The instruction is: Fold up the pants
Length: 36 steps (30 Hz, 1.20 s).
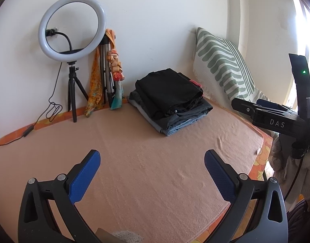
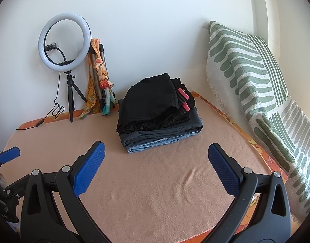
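Where wall meets bed: peach blanket (image 2: 155, 192) | ring light (image 2: 64, 39) | striped pillow (image 2: 246, 64)

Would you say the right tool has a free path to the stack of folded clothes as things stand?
Probably yes. The right tool is open and holds nothing, and only bare blanket lies between it and the stack. The left tool sits off to the side, out of the path.
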Motion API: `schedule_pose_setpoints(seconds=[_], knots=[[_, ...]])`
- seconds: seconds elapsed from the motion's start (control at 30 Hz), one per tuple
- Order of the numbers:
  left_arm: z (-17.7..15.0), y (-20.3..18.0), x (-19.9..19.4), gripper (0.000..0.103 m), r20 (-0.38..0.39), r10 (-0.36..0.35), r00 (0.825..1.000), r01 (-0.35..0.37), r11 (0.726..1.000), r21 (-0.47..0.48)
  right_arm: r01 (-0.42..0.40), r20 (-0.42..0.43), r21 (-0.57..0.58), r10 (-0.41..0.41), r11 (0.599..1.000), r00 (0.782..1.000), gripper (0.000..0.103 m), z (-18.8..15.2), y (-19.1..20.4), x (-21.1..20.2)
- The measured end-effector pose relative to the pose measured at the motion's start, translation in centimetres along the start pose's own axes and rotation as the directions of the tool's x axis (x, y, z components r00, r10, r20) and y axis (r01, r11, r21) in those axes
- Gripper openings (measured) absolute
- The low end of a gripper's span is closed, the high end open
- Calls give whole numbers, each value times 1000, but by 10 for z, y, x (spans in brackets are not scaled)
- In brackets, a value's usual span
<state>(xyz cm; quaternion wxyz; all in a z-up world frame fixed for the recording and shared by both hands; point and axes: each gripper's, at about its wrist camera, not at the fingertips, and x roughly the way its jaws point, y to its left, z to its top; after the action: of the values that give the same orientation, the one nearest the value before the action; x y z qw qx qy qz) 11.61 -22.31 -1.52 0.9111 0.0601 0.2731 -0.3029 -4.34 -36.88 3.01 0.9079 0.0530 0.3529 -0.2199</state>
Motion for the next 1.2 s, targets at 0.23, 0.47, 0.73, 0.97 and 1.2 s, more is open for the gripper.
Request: schedule_pose_setpoints(seconds=[0.23, 0.47, 0.73, 0.97, 1.2], knots=[[-1, -1, 1, 102, -7, -5, 1000, 5, 1000, 2, 2, 0, 5, -2, 1000, 1000, 103, 0, -1, 0], [-1, -1, 1, 102, -7, -5, 1000, 5, 1000, 2, 1, 2, 11, -1, 1000, 1000, 103, 0, -3, 0], [-1, -1, 1, 102, -11, -14, 1000, 14, 1000, 2, 2, 0, 11, -2, 1000, 1000, 103, -1, -3, -1], [-1, -1, 1, 102, -10, -14, 1000, 14, 1000, 0, 2, 1, 11, -2, 1000, 1000, 103, -1, -3, -1], [1, -1, -1, 102, -9, -16, 1000, 16, 1000, 2, -3, -1, 14, 3, 1000, 1000, 103, -1, -3, 0]])
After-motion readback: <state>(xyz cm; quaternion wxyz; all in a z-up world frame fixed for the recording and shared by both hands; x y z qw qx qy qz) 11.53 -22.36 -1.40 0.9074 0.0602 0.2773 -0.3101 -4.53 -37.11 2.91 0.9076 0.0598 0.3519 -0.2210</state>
